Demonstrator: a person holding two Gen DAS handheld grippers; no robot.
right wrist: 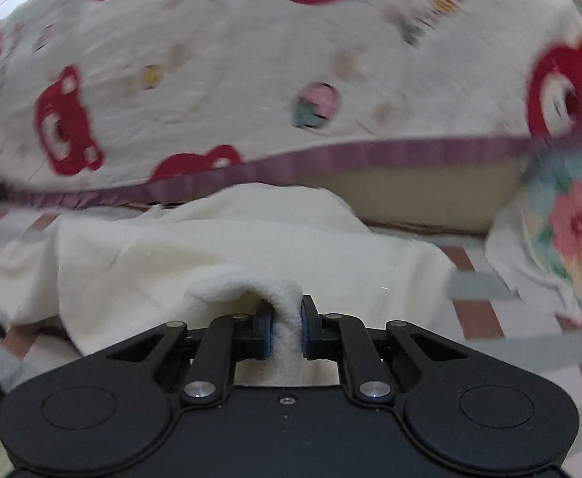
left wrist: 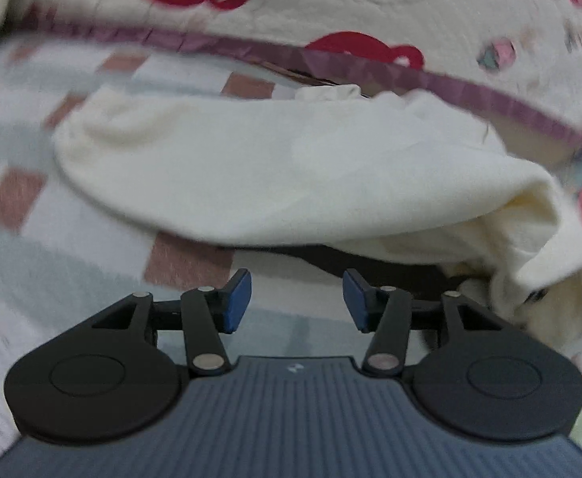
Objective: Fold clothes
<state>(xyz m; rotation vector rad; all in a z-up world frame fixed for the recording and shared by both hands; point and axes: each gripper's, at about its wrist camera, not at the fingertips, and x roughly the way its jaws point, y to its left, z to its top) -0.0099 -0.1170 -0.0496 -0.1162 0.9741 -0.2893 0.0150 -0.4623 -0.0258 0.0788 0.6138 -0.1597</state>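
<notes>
- The left gripper (left wrist: 296, 298) is let go. Its 2 blue pads (left wrist: 237, 300) stand apart, and nothing is between them.
- Under that gap you can see only the checked sheet (left wrist: 51, 263), with pink-brown and grey squares.
- The cream garment (left wrist: 275, 175) lies on the sheet just ahead of the left gripper. It is soft and fluffy.
- In the left wrist view, the right end of the garment is lifted off the sheet. It curls over, and there is a dark shadow below it.
- The right gripper (right wrist: 285, 328) is clenched on the cream garment (right wrist: 219, 251). A fold of the cloth is squeezed between its 2 pads (right wrist: 265, 328).
- The pinched cloth makes a small hump just in front of the fingers. The rest spreads out flat on the checked sheet (right wrist: 486, 318).
- Behind the garment sits a big white quilt (right wrist: 231, 59) with red bear shapes and a purple edge. The garment's far edge reaches up to that purple edge.
- On the right in the right wrist view there is a cloth with pink flowers (right wrist: 573, 223).
- Both views are blurry, so I think the bit being held is an edge of the garment, but I cannot tell which part.
</notes>
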